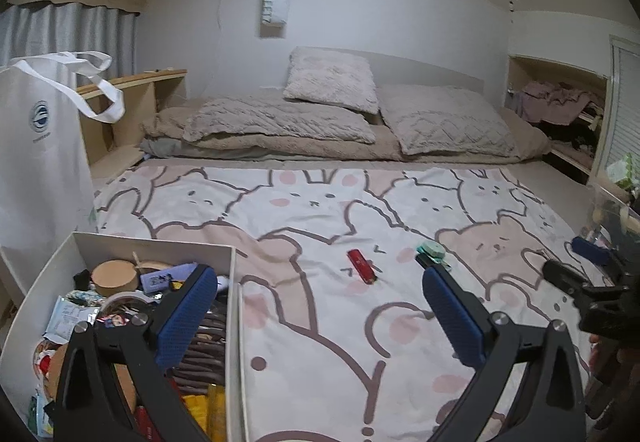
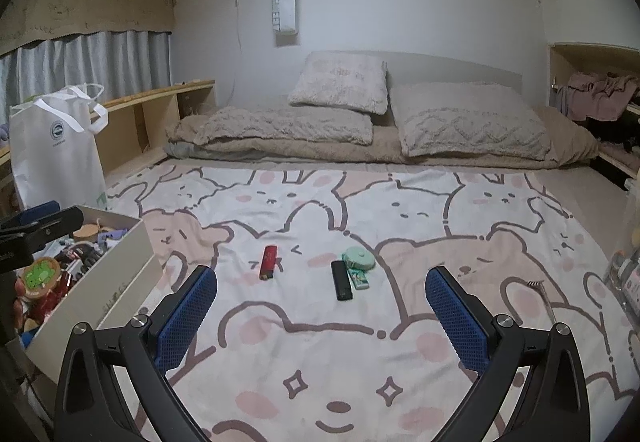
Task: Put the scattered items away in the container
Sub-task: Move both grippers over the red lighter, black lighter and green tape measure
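Bed (image 2: 400, 362) soft; both hand-held grippers, left (image 1: 320, 318) and right (image 2: 320, 318), wide open, empty. Red lighter (image 2: 269, 262) may sink into blanket, slip pinch before box (image 2: 100, 302).

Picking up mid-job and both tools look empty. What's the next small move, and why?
Probably ease the right tool forward and down onto the black stick. Both tools are open and hold nothing, and that stick lies loose on the blanket almost straight ahead of it, nearer than the red lighter or the mint case. The box sits to the left.
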Action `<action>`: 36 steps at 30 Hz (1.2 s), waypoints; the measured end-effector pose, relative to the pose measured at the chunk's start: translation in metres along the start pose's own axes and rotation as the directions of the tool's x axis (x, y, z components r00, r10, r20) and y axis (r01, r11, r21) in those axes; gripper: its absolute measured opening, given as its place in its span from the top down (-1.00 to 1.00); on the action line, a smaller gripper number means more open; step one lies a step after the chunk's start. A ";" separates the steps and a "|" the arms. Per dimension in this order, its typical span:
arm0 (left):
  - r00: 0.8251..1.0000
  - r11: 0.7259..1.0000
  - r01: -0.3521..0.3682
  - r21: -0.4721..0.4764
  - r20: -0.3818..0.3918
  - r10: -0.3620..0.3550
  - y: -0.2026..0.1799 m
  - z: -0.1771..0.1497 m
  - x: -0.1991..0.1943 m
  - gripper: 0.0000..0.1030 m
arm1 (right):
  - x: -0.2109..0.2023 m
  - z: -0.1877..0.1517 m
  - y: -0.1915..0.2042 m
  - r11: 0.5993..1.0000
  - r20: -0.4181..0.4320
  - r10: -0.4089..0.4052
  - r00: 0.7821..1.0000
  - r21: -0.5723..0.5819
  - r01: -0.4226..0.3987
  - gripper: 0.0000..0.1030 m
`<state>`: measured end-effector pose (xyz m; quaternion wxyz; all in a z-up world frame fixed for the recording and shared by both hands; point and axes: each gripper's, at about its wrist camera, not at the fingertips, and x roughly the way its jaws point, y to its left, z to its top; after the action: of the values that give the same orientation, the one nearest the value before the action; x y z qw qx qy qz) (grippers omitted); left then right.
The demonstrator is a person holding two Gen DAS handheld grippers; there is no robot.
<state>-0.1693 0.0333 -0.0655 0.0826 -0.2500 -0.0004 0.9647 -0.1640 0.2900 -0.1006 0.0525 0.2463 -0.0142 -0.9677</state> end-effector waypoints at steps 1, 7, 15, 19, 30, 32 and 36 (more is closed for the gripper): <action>1.000 1.000 0.003 0.005 -0.003 -0.003 -0.002 -0.001 0.001 -1.00 | 0.003 -0.002 0.000 1.000 -0.014 -0.004 1.000 -0.006 0.004 -1.00; 0.999 0.999 0.032 0.037 -0.038 -0.031 -0.021 -0.010 0.012 -1.00 | 0.017 -0.016 -0.001 1.000 -0.088 -0.021 0.996 -0.021 0.019 -1.00; 0.991 0.997 0.064 0.048 -0.120 -0.058 -0.038 -0.031 0.037 -1.00 | 0.042 -0.037 -0.009 1.000 -0.179 0.000 0.984 0.000 0.000 -1.00; 0.984 0.996 0.077 0.047 -0.167 -0.068 -0.044 -0.043 0.052 -1.00 | 0.056 -0.050 -0.012 1.000 -0.244 -0.015 0.970 -0.015 0.012 -1.00; 0.958 0.997 0.071 0.020 -0.281 -0.062 -0.045 -0.073 0.092 -1.00 | 0.088 -0.075 -0.022 1.000 -0.355 0.017 0.935 0.026 -0.008 -1.00; 0.954 0.998 0.068 0.012 -0.293 -0.062 -0.043 -0.077 0.097 -1.00 | 0.094 -0.080 -0.023 0.999 -0.374 0.028 0.927 0.037 -0.015 -1.00; 0.944 0.998 0.069 -0.010 -0.322 -0.069 -0.039 -0.084 0.106 -1.00 | 0.106 -0.085 -0.024 0.998 -0.406 0.038 0.913 0.053 -0.017 -1.00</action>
<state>-0.2138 0.0852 -0.1879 0.1154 -0.4038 0.0048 0.9075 -0.2178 0.3024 -0.2272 0.0618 0.4433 -0.0299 -0.8938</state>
